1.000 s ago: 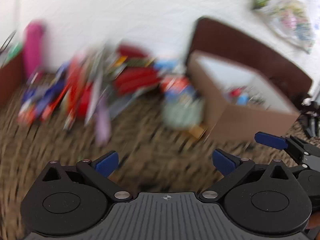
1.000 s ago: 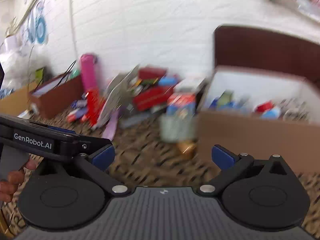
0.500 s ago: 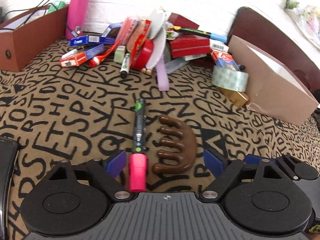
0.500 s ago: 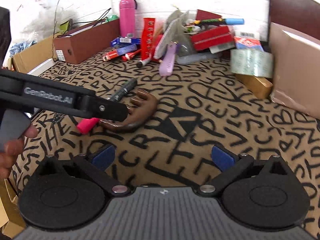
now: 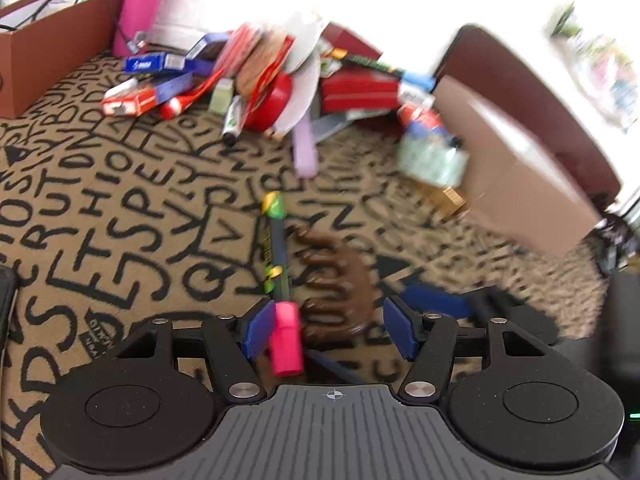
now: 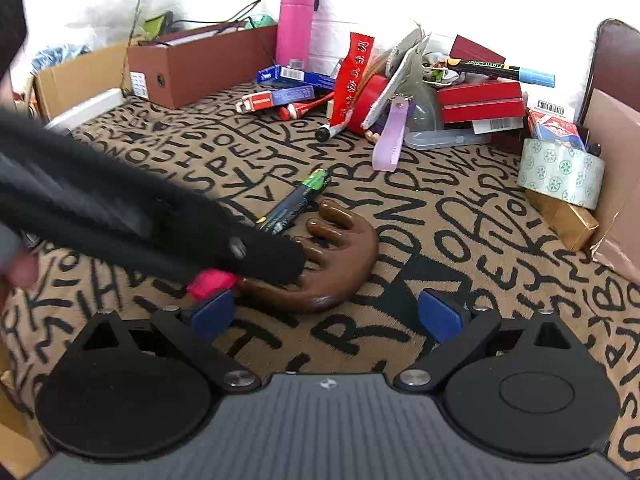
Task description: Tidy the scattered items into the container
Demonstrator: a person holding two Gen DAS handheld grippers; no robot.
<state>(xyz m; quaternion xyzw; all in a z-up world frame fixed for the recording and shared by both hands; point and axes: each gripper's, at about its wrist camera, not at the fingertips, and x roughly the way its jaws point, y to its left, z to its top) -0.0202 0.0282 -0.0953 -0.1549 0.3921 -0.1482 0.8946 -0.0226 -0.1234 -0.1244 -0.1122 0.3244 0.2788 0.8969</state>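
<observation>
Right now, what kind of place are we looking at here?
Probably a room in a home, at a cluttered table: a letter-patterned cloth strewn with stationery, a pink flask against a white wall, and cardboard boxes of odds and ends.

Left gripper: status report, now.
Left gripper closing around marker's pink cap and brown comb, pads not yet pressing. Right gripper open, empty. Nothing blocking.

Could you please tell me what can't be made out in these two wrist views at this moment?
- Pink-capped marker: right wrist view, its middle is hidden by the left tongs, which are closing around it.
- Cardboard box: left wrist view, blurred, contents unseen; right wrist view, cut off by the right edge.
- Brown comb-shaped massager: left wrist view, blurred.
- Right tongs: open, nothing between them.
</observation>
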